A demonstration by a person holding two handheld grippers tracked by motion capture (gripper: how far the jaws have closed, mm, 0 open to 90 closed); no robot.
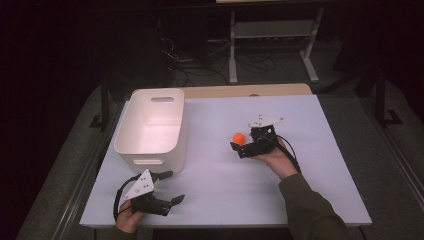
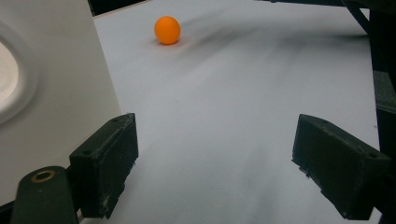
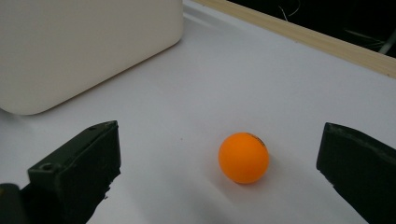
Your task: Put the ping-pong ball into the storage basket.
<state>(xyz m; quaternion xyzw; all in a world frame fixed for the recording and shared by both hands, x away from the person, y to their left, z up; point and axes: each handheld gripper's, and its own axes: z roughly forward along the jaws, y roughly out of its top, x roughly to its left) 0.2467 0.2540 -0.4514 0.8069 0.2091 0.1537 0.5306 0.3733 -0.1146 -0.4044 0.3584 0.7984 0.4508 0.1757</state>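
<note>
Since the orange ball lies ungrasped between the right tool's parted jaws, nothing looks done. The left tool hangs apart too (bin seemingly empty).

text: none legible | labels: none | numbers: none

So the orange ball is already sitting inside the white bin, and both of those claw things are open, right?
Not quite. The orange ball is not inside the white bin; it lies on the white table beside the bin, just ahead of the right gripper, as the right gripper view shows. The rest holds: that gripper and the left gripper are both open.
</note>
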